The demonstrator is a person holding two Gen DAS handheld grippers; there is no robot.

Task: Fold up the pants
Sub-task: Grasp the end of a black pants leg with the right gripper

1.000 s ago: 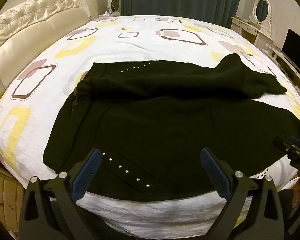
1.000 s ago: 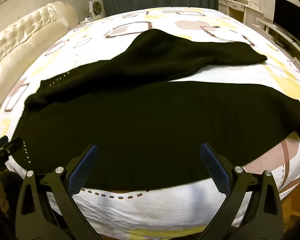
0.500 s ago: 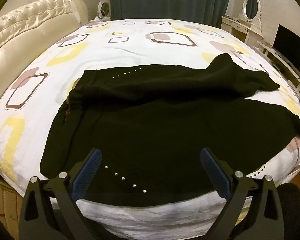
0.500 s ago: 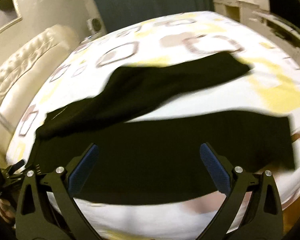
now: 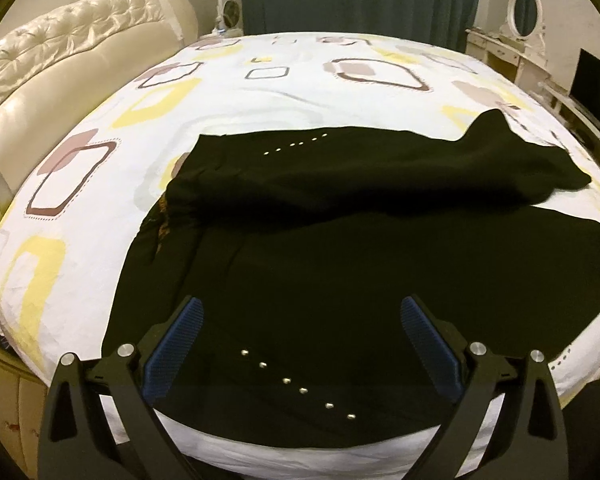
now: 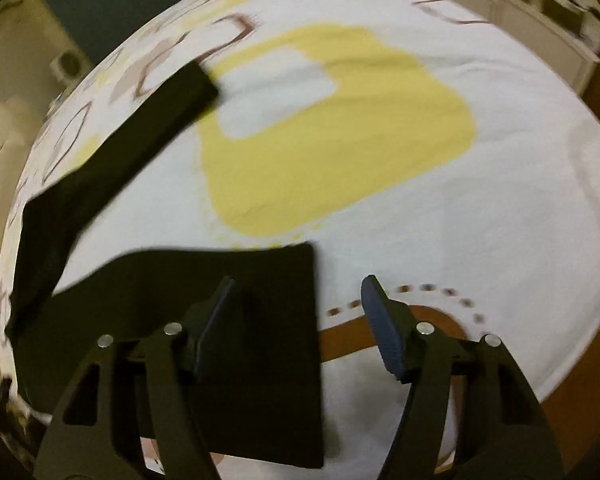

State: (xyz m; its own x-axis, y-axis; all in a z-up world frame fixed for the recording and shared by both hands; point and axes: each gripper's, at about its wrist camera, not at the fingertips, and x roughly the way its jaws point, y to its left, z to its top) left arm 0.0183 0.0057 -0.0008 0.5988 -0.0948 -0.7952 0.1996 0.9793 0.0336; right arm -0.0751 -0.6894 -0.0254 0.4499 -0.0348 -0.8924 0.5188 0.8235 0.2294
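Note:
Black pants [image 5: 340, 240] lie spread across the bed, waist to the left, with two rows of small silver studs. One leg lies near me, the other farther back. My left gripper [image 5: 298, 320] is open and empty above the waist end near the front studs. My right gripper [image 6: 296, 300] is open, low over the hem of the near leg [image 6: 260, 300]; its left finger is over the cloth and its right finger over the sheet. The far leg [image 6: 120, 140] runs off to the upper left.
The bed [image 5: 300, 80] has a white sheet with yellow and brown shapes. A cream tufted headboard [image 5: 60, 68] is at the left. A white dresser with an oval mirror [image 5: 524, 20] and a dark screen [image 5: 596, 80] stand at the right. Dark curtains hang behind.
My right gripper has swung right and down to the hem of the near leg, its view blurred by motion. My left gripper has shifted slightly over the waist. Both stay open.

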